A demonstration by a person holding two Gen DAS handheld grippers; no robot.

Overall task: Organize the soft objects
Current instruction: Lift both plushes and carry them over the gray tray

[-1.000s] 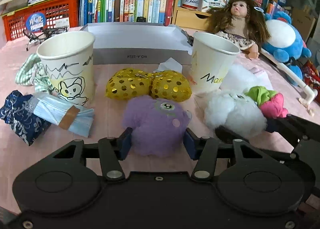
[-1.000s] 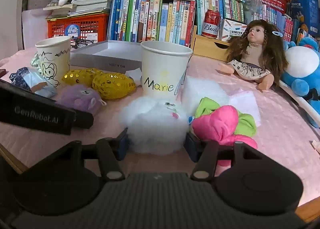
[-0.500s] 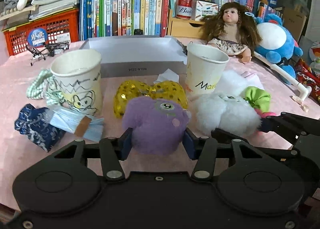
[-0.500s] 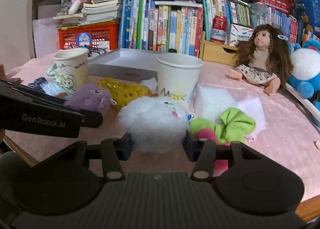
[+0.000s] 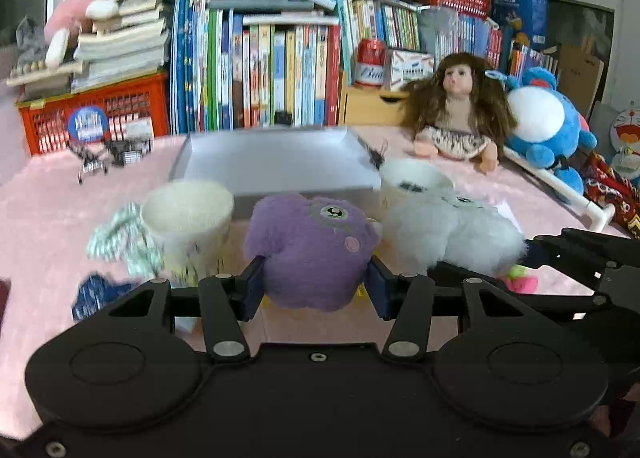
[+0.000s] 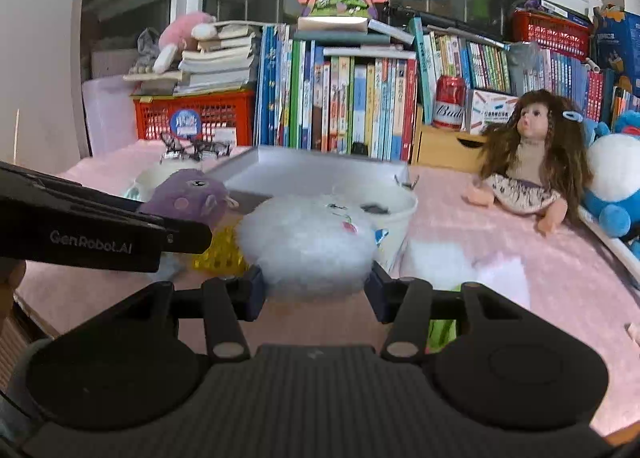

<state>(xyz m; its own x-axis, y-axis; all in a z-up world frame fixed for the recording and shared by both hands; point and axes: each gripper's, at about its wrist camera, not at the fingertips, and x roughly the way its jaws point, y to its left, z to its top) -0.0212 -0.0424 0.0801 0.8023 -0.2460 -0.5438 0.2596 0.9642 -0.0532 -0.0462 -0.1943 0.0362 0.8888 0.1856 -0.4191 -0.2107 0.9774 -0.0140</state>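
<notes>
My left gripper (image 5: 316, 290) is shut on a purple plush toy (image 5: 312, 246), held above the pink table. The same purple plush toy (image 6: 188, 197) shows at the left of the right wrist view. My right gripper (image 6: 314, 290) is shut on a white fluffy plush (image 6: 308, 246), also lifted; the left wrist view shows this white fluffy plush (image 5: 452, 234) to the right of the purple one. A paper cup (image 5: 188, 217) stands below left of the purple toy. A second paper cup (image 6: 396, 213) stands just behind the white plush. A grey open box (image 5: 276, 161) lies beyond both.
A gold sequin pouch (image 6: 218, 254) lies under the plushes. Pink-and-green cloth (image 5: 520, 280), a striped cloth (image 5: 120, 242) and a blue patterned cloth (image 5: 96, 294) lie on the table. A doll (image 6: 528, 161), a blue plush (image 5: 548, 125), books (image 6: 340, 101) and a red basket (image 5: 92, 117) line the back.
Both grippers have risen with their plush toys, which now hang above the table. The cups and the sequin pouch have dropped lower in both views, and more of the bookshelf shows.
</notes>
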